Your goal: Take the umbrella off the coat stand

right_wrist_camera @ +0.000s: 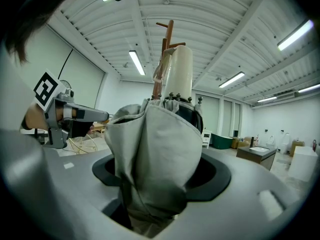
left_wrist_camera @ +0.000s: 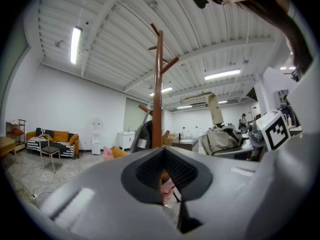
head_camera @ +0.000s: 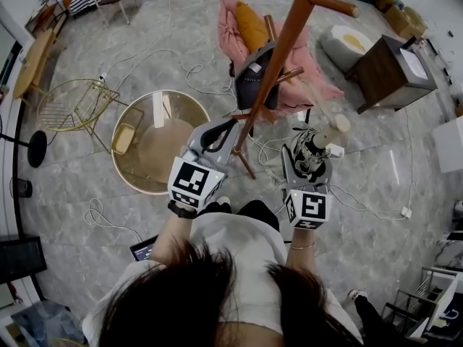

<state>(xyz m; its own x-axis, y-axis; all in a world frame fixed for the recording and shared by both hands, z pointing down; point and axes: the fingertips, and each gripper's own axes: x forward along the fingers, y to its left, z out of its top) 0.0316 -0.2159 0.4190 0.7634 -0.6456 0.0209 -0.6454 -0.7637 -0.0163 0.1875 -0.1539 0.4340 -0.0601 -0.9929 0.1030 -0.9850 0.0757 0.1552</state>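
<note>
The wooden coat stand (head_camera: 278, 56) rises in the middle of the head view, with a dark bag (head_camera: 255, 78) hanging on it. My right gripper (head_camera: 307, 149) is shut on the folded grey umbrella (head_camera: 309, 159), just right of the pole. In the right gripper view the umbrella's fabric (right_wrist_camera: 155, 149) fills the jaws, and its cream handle (right_wrist_camera: 179, 71) stands up in front of the stand (right_wrist_camera: 169, 31). My left gripper (head_camera: 226, 139) is shut and holds nothing. Its tips lie right by the pole (left_wrist_camera: 159, 84); I cannot tell whether they touch it.
A round glass table (head_camera: 155, 139) and a yellow wire chair (head_camera: 72, 103) stand to the left. Pink and orange cloth (head_camera: 242, 24) lies behind the stand. A brown cabinet (head_camera: 387, 71) and a white pouf (head_camera: 347, 42) are at the right. Cables trail over the floor.
</note>
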